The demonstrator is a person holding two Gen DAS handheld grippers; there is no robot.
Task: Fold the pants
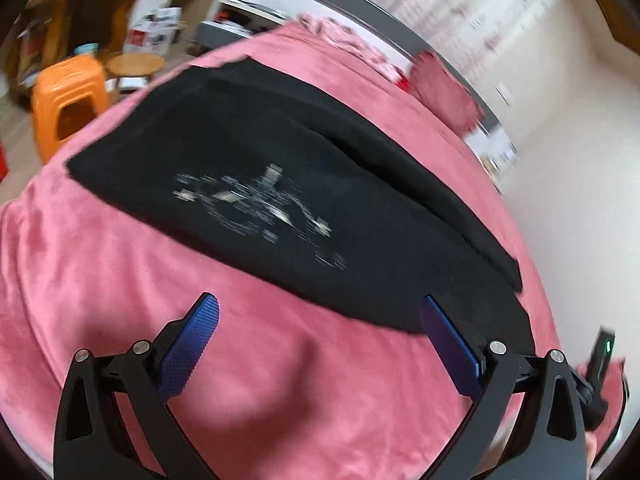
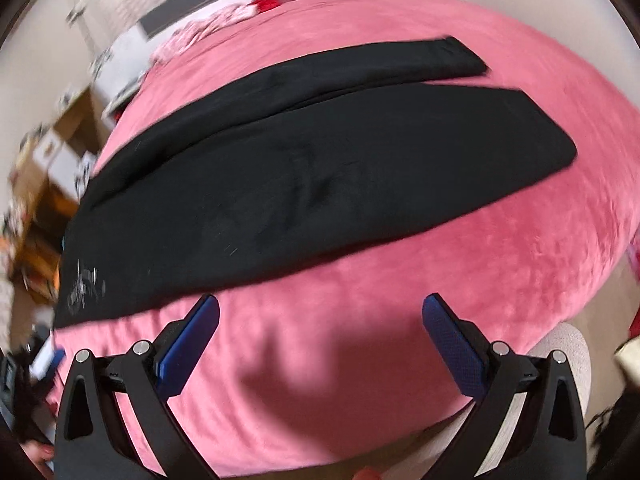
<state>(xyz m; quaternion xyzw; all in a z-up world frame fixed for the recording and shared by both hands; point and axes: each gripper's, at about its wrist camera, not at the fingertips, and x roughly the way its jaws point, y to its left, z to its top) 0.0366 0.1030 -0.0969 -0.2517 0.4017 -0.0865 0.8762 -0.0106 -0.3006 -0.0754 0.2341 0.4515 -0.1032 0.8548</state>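
My left gripper point(image 1: 318, 310) hangs with its jaws spread wide and empty over the pink blanket point(image 1: 120, 260), the black pants point(image 1: 280, 184) lying flat toward twelve o'clock, their pale print facing up. My right gripper point(image 2: 320, 310) is just as wide and empty, the pants point(image 2: 300, 176) stretched from nine to two o'clock ahead of it.

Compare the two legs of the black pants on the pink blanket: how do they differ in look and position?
In the right wrist view, the near leg looks wide and lies on top, while the far leg shows only as a narrow strip behind it. The near leg's hem reaches further to the right than the far leg's hem. Both are black and lie flat on the pink blanket. Both grippers, left and right, are open and hold nothing.
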